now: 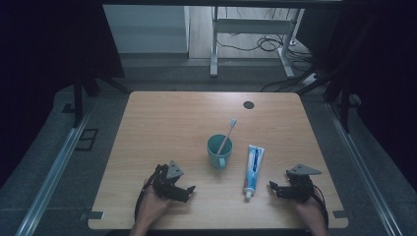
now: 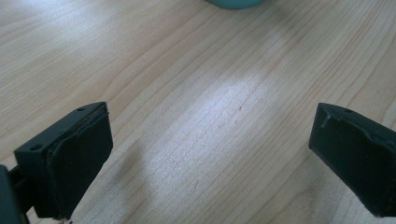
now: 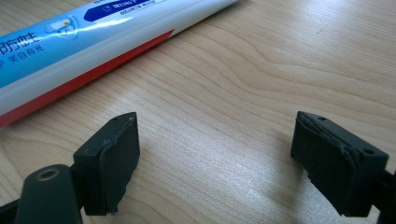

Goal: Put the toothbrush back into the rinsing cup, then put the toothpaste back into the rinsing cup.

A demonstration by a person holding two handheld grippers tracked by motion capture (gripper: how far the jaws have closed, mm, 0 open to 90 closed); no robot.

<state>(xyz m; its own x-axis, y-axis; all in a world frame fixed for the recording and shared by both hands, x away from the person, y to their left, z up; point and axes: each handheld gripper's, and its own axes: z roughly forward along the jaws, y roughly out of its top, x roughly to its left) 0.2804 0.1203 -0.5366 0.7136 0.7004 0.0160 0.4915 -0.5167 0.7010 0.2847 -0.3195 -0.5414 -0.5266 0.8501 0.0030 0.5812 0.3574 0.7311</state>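
Left hand [image 1: 150, 206]: comes in over the near edge of the tabletop, left of the middle, gripping the left gripper from below.
Left gripper [image 1: 189, 189]: low over the wood near the near edge, pointing right and a little away; in the left gripper view its jaws stand wide apart with bare wood between them.
Right hand [image 1: 310, 209]: comes in at the near right corner of the tabletop, holding the right gripper.
Right gripper [image 1: 272, 186]: close to the near edge, pointing left at the cap end of the toothpaste tube; in the right gripper view its jaws are spread wide, nothing between them, pads clear of the tube.
Toothpaste tube [image 1: 253, 169]: white and blue with a red stripe, lying flat right of centre, cap toward the near edge, just beside the right gripper and apart from it; also seen lying slantwise beyond the jaws at [image 3: 88, 42].
Cup [image 1: 219, 151]: teal mug with a handle, upright around the middle of the tabletop, just left of the tube, well apart from both grippers; its base shows at [image 2: 236, 3].
Toothbrush [image 1: 228, 132]: standing in the cup, leaning toward the far right, head up.
Tabletop [image 1: 167, 123]: light wood.
Dark round spot [image 1: 249, 104]: on the wood near the far edge, right of the middle.
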